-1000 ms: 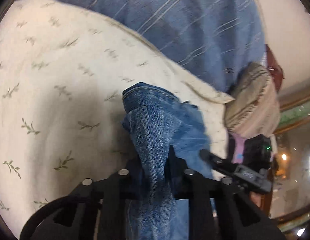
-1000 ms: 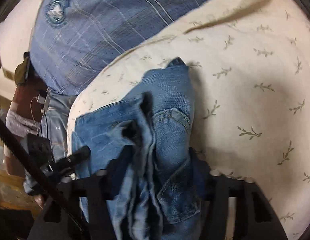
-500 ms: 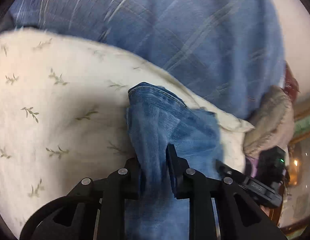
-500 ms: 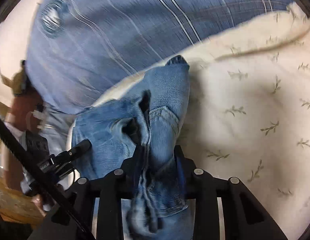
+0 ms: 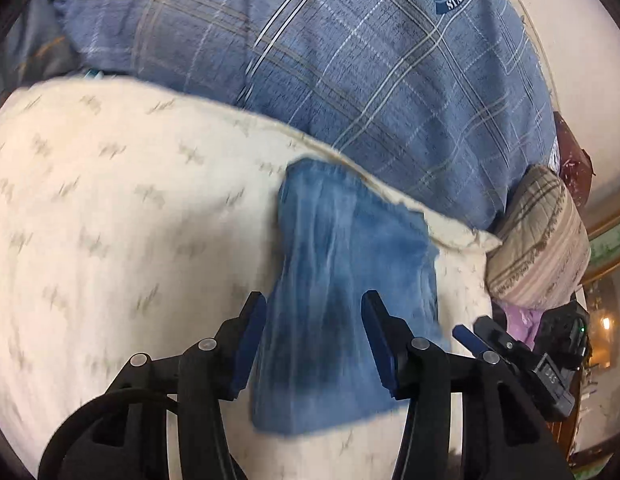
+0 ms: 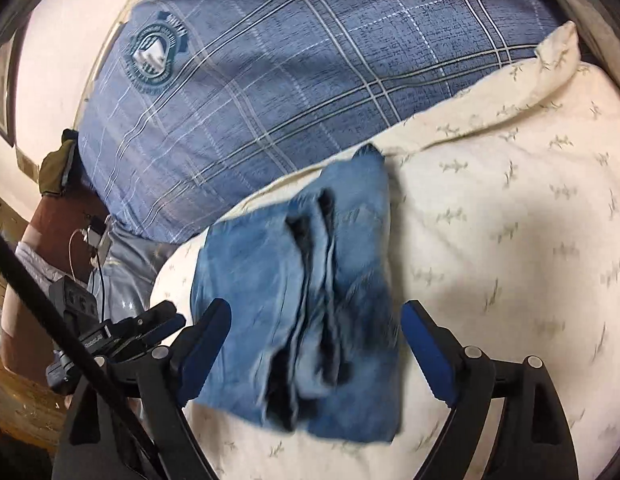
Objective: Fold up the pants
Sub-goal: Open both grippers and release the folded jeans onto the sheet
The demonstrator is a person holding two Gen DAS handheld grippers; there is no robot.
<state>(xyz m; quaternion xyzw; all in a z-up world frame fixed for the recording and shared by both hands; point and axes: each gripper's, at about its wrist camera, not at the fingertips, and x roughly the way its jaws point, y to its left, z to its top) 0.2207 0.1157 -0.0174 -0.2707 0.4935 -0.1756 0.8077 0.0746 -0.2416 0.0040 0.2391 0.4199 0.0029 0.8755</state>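
The blue denim pants [image 5: 350, 280] lie folded in a compact bundle on the cream leaf-print bedding [image 5: 109, 240]. In the right wrist view the pants [image 6: 310, 300] show stacked folds and dark creases. My left gripper [image 5: 314, 320] is open, its blue-padded jaws apart on either side of the bundle's near end, holding nothing. My right gripper [image 6: 316, 328] is open wide, jaws either side of the bundle, holding nothing. The right gripper's tip shows at the right of the left wrist view [image 5: 490, 336]; the left gripper's tip shows at the left of the right wrist view [image 6: 149, 320].
A big blue plaid pillow [image 5: 370, 80] with a round emblem lies behind the pants, also in the right wrist view [image 6: 289, 60]. A beige striped cushion [image 5: 542, 240] sits at the right. The bed's edge, cables and clutter [image 6: 85, 240] are at the left.
Both grippers have opened and let go of the pants, which now lie on the bedding. Both have drawn back a little from the bundle.
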